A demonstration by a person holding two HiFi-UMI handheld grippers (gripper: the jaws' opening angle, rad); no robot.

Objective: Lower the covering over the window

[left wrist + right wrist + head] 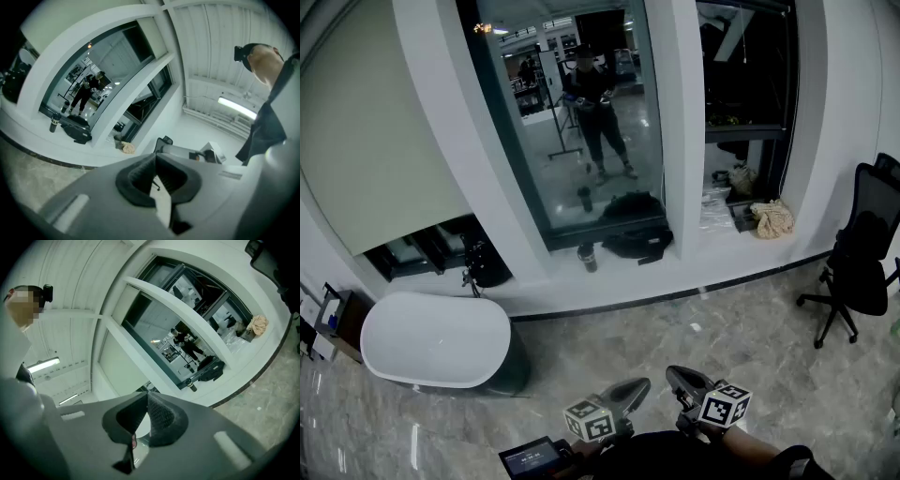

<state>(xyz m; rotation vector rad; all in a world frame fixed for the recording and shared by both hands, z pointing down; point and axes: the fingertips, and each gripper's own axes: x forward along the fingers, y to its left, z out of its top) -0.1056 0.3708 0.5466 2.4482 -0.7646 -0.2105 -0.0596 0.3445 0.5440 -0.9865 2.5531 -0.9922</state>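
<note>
A pale roller blind (375,122) hangs over most of the left window, with a dark strip of glass left bare below its bottom edge. The middle window (572,122) is uncovered and mirrors the person standing in the room. Both grippers sit low at the bottom of the head view, well back from the windows. My left gripper (636,387) is shut with nothing between its jaws, and so is my right gripper (677,378). In the left gripper view the left gripper (154,157) points towards the window wall. In the right gripper view the right gripper (146,395) points at the blind (117,350).
A white bathtub (436,339) stands on the marble floor below the left window. On the sill lie a black bag (637,239), a bottle (587,258) and a bundled cloth (772,217). A black office chair (861,253) stands at the right.
</note>
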